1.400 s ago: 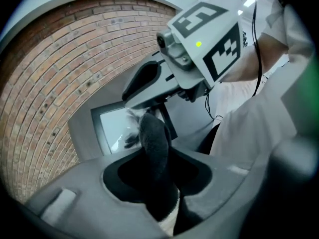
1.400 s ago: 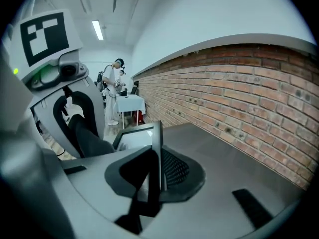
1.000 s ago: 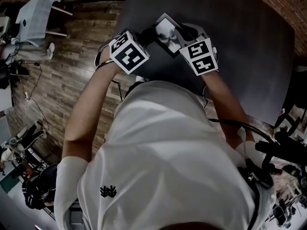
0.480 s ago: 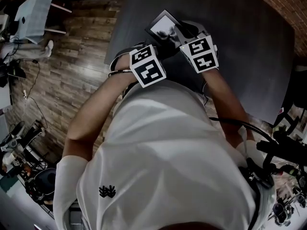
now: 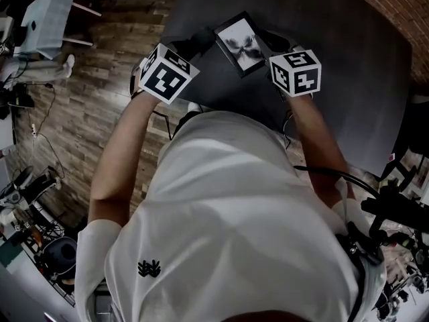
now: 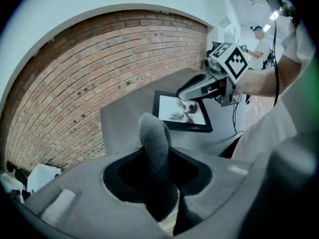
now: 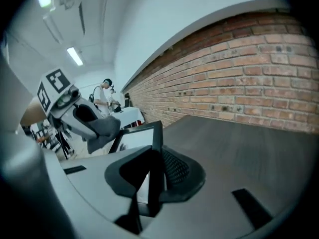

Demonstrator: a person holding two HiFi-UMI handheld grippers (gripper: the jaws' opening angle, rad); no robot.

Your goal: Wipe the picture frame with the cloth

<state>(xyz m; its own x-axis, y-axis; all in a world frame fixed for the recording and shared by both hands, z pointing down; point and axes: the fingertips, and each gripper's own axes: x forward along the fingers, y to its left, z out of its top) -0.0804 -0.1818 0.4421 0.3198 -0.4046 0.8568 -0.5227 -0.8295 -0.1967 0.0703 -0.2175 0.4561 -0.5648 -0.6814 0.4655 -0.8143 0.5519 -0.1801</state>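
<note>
Since the picture frame (image 5: 240, 43) is clamped by one side edge in the right gripper (image 7: 153, 173), with its glass facing up over the dark table (image 5: 348, 59), it's set up pretty nicely for a wipe. I can't tell whether its far corner rests on the table or hangs just above it.

The left gripper (image 6: 157, 168) has its jaws closed on a grey cloth (image 6: 154, 138), and a rounded wad of it sticks out past the tips. From the head view the cloth sits just beside the frame's left edge. It's near the glass but not on it, as far as I can see.

So my read is that this is the approach for a wiping pass. I'd bring the wad down flat onto the glass near one corner, not tip-first, so fabric touches and not jaw plastic. Keep the pressure light. The frame is only held by one edge, and a hard push on the free side could lever it round in the right jaws or pop it out. Wipe in straight overlapping strokes toward the held edge, so the push goes into the grip. Don't skip the black border. The strip under the right jaws probably can't be reached without regripping.

Around all this there's a brick wall (image 6: 75, 83) behind the table and wood floor (image 5: 87, 113) off to the left.
</note>
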